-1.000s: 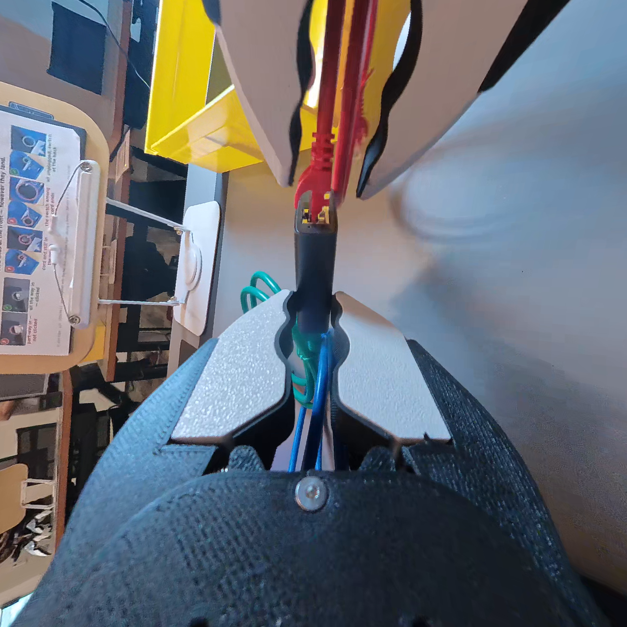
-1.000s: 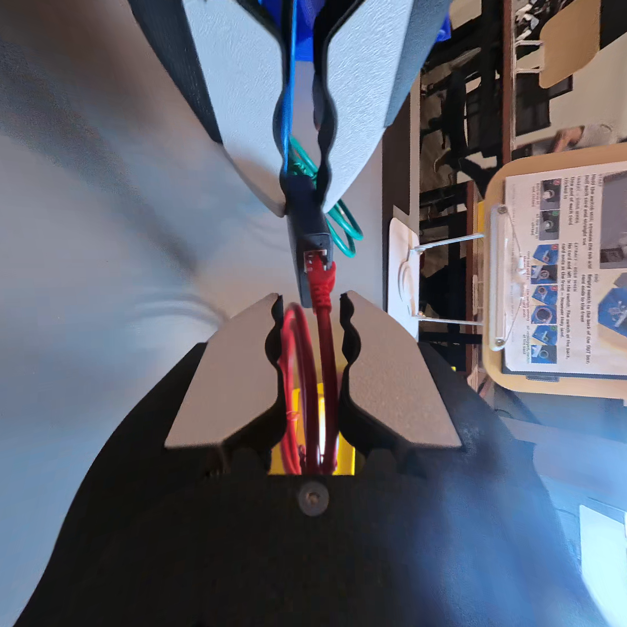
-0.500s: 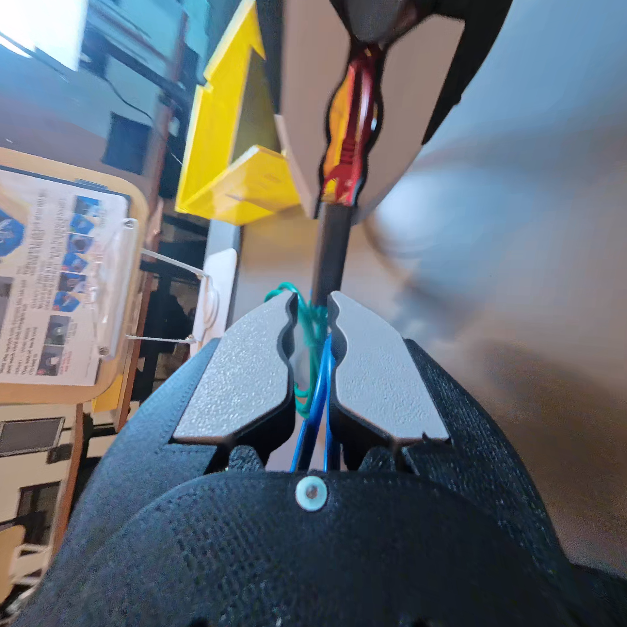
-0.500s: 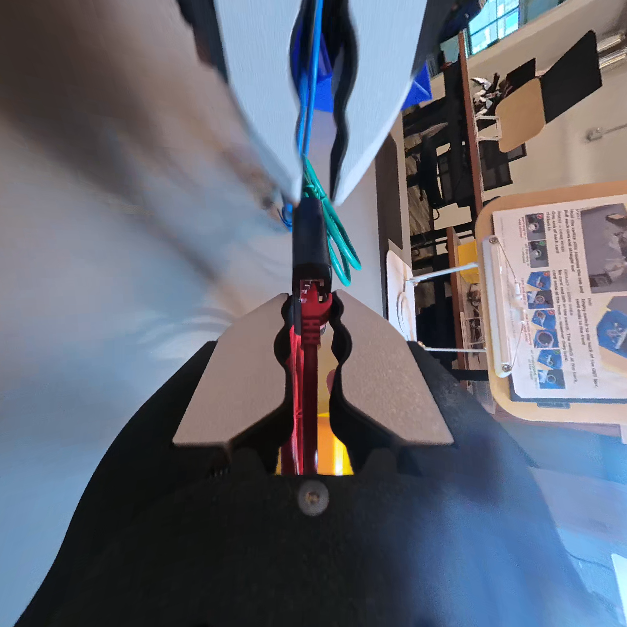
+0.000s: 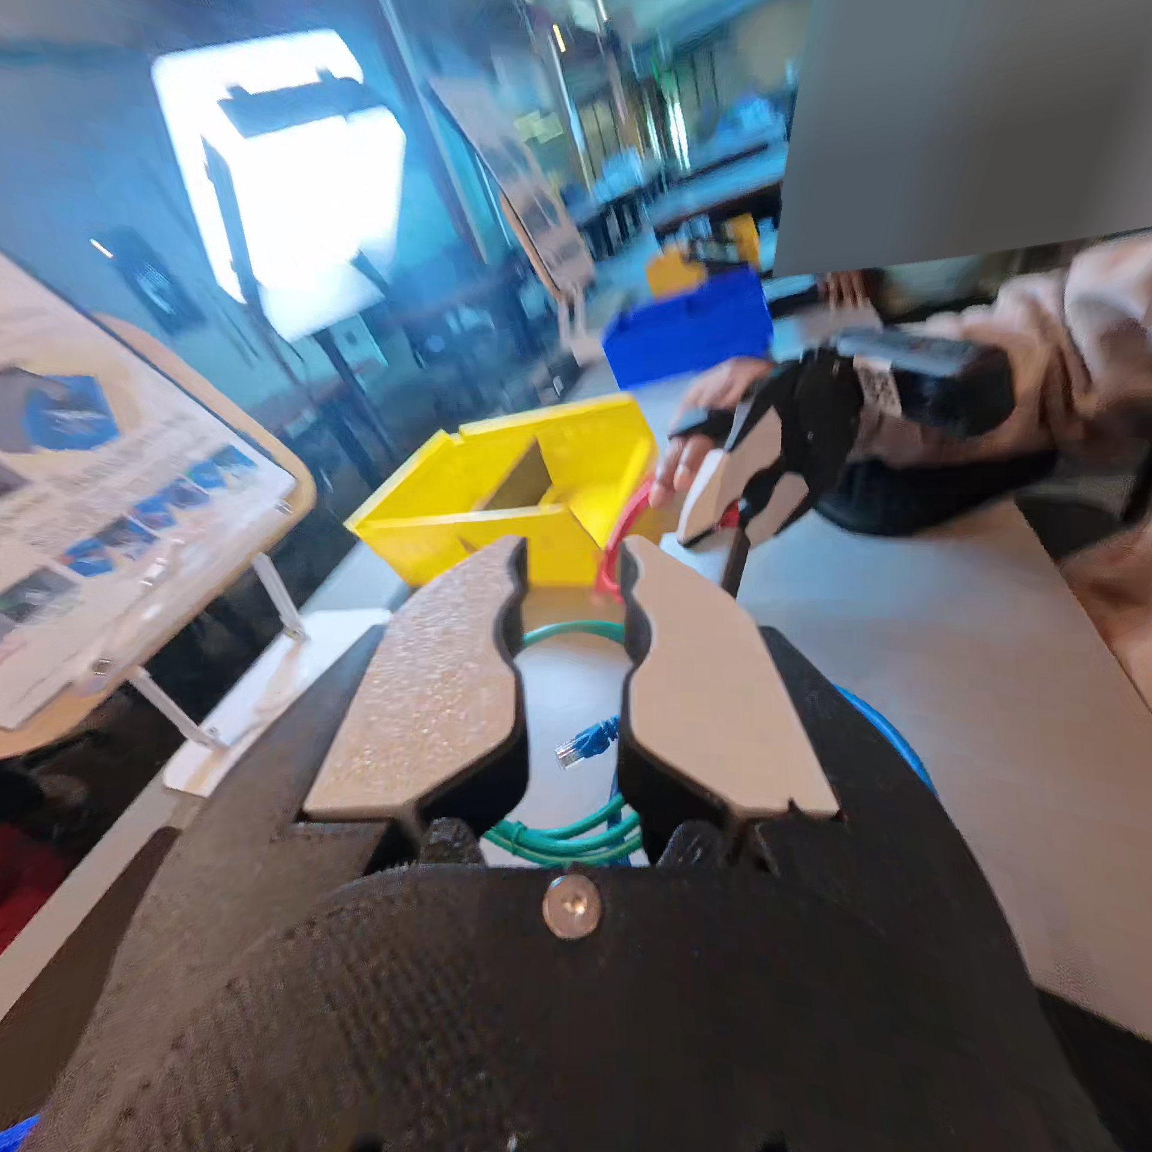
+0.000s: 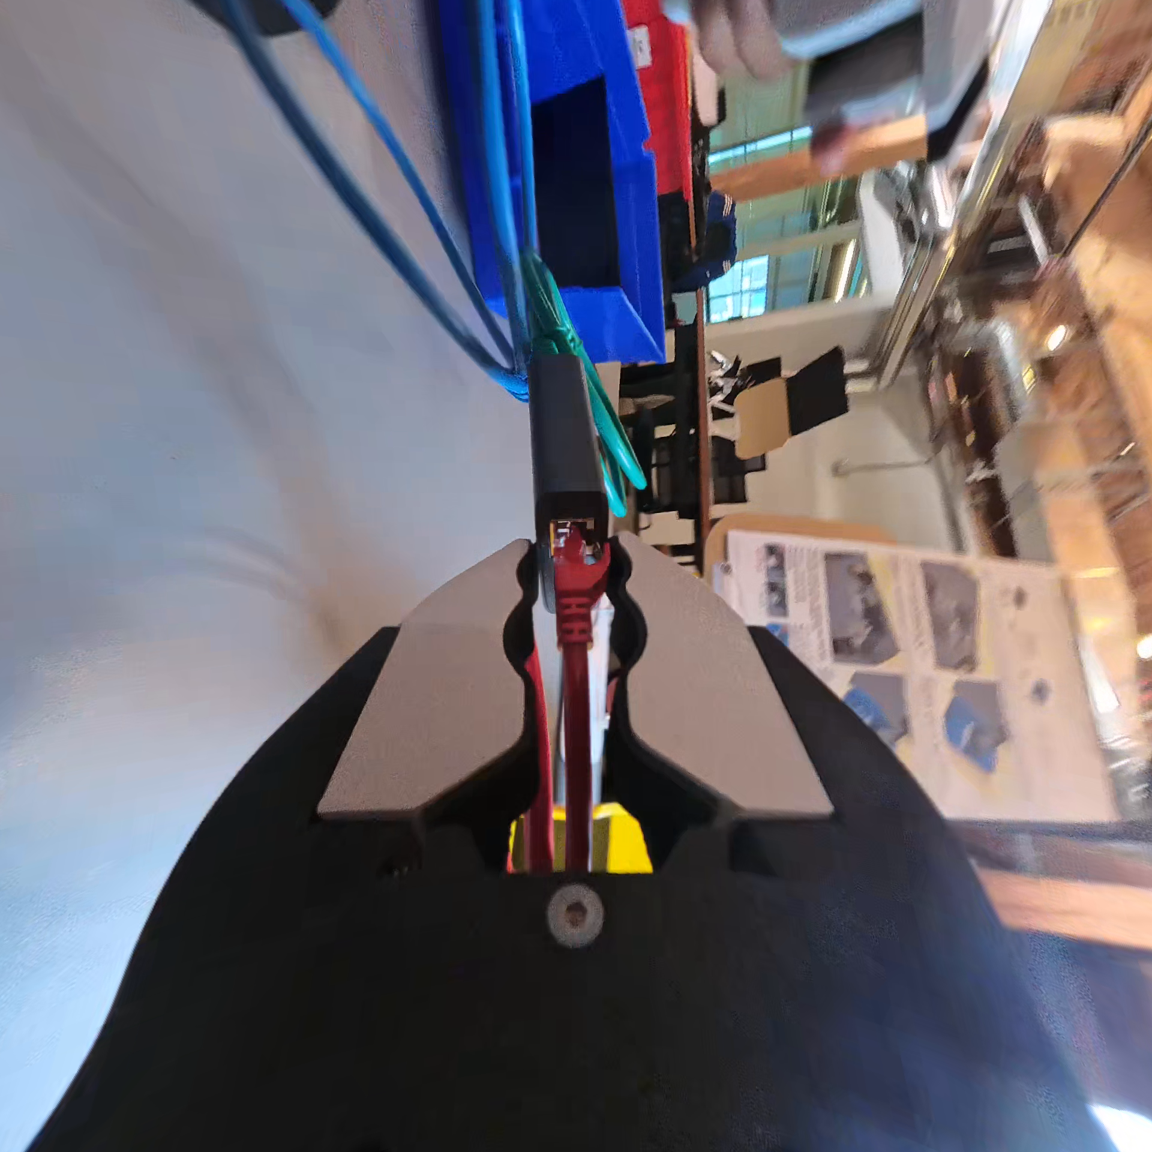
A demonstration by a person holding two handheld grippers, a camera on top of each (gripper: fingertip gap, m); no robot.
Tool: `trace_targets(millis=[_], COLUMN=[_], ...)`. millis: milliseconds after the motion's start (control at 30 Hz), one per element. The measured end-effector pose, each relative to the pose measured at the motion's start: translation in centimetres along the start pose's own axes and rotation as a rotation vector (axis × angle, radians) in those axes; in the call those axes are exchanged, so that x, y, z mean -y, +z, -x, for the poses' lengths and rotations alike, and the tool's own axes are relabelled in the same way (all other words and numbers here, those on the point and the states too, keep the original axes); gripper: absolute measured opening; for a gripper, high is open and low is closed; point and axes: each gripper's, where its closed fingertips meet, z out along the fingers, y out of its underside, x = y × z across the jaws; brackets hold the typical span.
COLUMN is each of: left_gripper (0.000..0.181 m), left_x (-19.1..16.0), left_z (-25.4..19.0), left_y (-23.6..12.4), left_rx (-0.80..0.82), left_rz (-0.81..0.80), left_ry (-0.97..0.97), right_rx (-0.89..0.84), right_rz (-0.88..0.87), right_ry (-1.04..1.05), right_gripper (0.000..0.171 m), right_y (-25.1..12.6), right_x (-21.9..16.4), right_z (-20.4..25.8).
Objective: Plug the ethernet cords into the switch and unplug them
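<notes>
Pointing straight ahead: red plug [image 6: 576, 598]

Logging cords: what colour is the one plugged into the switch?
Red cord, seated in the switch; right wrist view.

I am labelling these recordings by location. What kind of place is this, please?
Probably a workshop or lab set up for recording tasks. A yellow plastic bin and a blue plastic bin stand on the pale table, a printed instruction sheet on a stand is beside it, and more tables and chairs show behind, blurred.
</notes>
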Motion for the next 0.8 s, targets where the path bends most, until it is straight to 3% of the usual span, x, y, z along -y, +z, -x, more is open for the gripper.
trace_targets(millis=[233, 467, 667, 800], left_gripper=[0.077, 0.064, 0.063, 0.063], left_x=[-9.1, -13.2, -14.0, -14.7], left_z=[-7.0, -8.0, -7.1, -6.6], left_y=[6.9, 8.9, 10.0, 9.8], left_rx=[-0.280, -0.387, -0.298, -0.255], left_rz=[0.494, 0.660, 0.666, 0.701], left_ry=[0.089, 0.116, -0.037, -0.114], right_rx=[-0.089, -0.069, -0.014, -0.031], right_rz=[-0.037, -0.057, 0.014, 0.088], right_ry=[-0.167, -0.157, 0.031, 0.037], right_gripper=[0.020, 0.020, 0.021, 0.021], right_y=[1.0, 0.6, 1.2, 1.5], right_x=[2.0, 1.8, -1.0, -1.5], right_z=[0.8, 2.2, 2.5, 2.3])
